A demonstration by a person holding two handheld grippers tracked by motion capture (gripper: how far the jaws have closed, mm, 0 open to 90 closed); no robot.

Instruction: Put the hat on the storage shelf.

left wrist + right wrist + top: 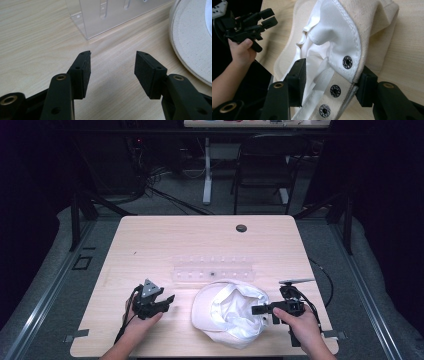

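A cream cap [230, 312] lies upside down on the wooden table [150, 240], its white lining facing up. My right gripper [257, 310] is at the cap's right edge. In the right gripper view it [332, 75] is open, and its jaws straddle the snap strap [337, 90] at the cap's [367, 20] back. The right pad touches the cap's edge; the left pad stands off from the lining. My left gripper [167, 302] is open with nothing between its jaws [112, 67], low over bare wood left of the cap's brim [190, 42]. It also appears far off in the right gripper view [268, 17].
A clear plastic rack [212, 269] with several slots lies just beyond the cap, close ahead of the left gripper [110, 17]. A cable grommet [241, 228] sits near the table's far edge. A chair [265, 160] and desk legs stand behind the table.
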